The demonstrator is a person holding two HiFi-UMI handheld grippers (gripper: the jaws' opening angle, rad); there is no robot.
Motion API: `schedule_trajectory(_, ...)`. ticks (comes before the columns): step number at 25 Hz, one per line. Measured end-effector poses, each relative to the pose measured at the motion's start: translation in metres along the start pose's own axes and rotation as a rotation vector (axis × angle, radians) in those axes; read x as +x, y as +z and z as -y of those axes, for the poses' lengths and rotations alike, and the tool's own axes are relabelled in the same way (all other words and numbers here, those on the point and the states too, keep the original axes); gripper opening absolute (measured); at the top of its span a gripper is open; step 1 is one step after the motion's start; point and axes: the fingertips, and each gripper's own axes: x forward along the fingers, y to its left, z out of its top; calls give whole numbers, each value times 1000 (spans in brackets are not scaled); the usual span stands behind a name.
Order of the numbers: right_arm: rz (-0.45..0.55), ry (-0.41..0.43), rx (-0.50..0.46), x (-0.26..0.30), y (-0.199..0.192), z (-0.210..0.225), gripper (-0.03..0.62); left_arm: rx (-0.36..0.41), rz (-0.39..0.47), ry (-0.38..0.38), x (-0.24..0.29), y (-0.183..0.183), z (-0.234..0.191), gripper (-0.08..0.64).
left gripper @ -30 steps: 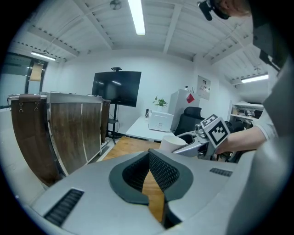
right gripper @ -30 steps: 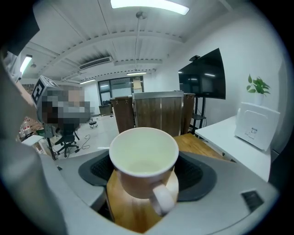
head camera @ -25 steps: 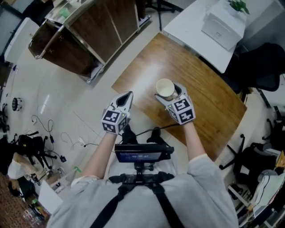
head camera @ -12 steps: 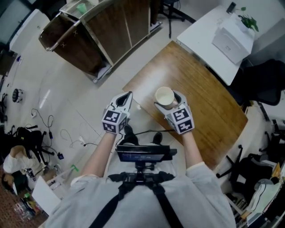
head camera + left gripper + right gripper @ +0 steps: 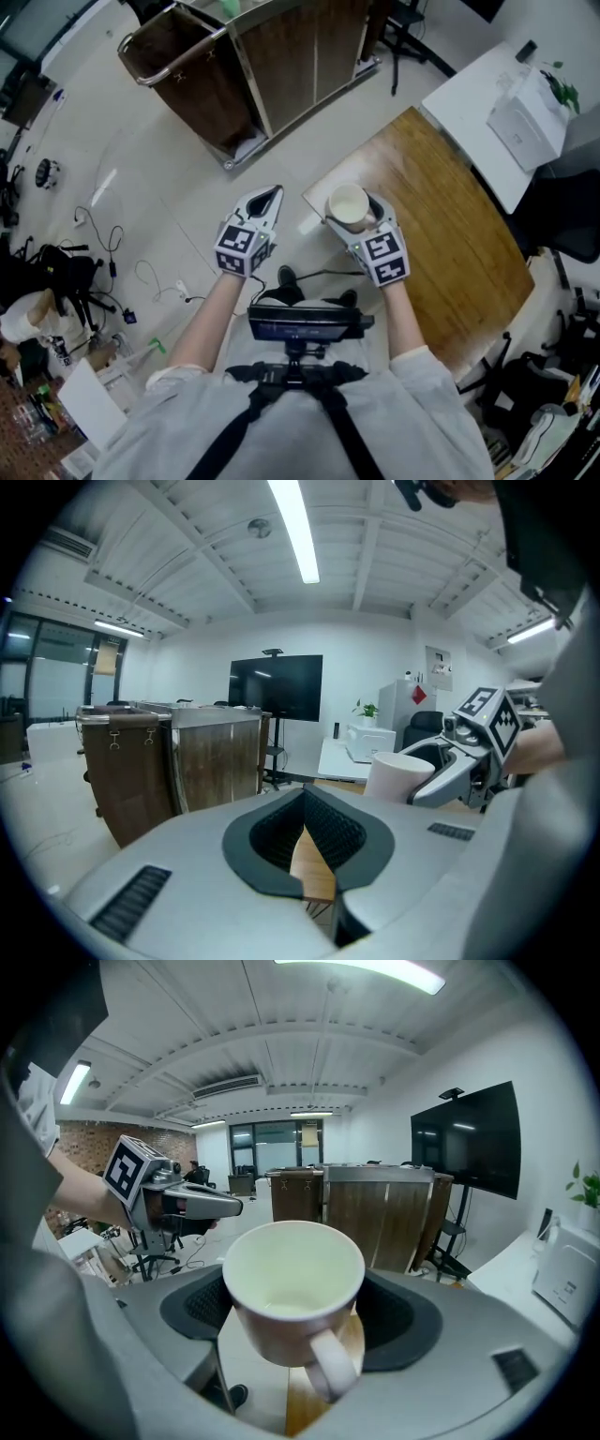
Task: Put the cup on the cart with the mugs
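A: Underfoot?

B: Pale glossy floor (image 5: 141, 178), with loose black cables (image 5: 103, 258) at the left side. To the right, a brown wooden table with a rounded edge (image 5: 450, 225). Beyond it, a white table (image 5: 469, 103) with a white box-shaped device (image 5: 520, 122) on top.

A: And farther in the room?

B: Ahead, well apart from both grippers, a tall cart of dark wood panels in a metal frame (image 5: 281, 66). In the left gripper view, also a black screen on a stand (image 5: 277, 686) and a long ceiling lamp (image 5: 292, 532).

A: Pose of the arms?

B: Two bare forearms (image 5: 211, 319), bent and stretched forward side by side, at about the same height. Left gripper (image 5: 269, 199) over the floor, just beside the corner of the brown wooden table, tip toward the cart. Jaws together at the tips, nothing between them.

A: And the right gripper (image 5: 351, 216)?

B: Spread wide and clamped on a pale round cup with one handle (image 5: 349, 201). Held upright in the air above the near edge of the brown wooden table, not touching it. Handle turned back toward the person. Looks empty inside. Near the left gripper, far from the cart.
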Motion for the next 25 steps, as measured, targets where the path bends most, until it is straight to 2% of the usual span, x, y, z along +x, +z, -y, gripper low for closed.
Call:
schedule_trajectory(7,21,19,-19,51,48,-34,419,15,23,25,-25,12,-67,5)
schedule_trajectory(13,20,50,-62,78,82,-44,420,3,62,58,-37,32,-103,5)
schedule_trajectory(19,12,101,-74,108,101,-32,420,-14,54,76,-17,39,-125,5)
schedule_trajectory(25,29,143,-77,142,120,-1,419,-19,43,113,12,55,-149,5)
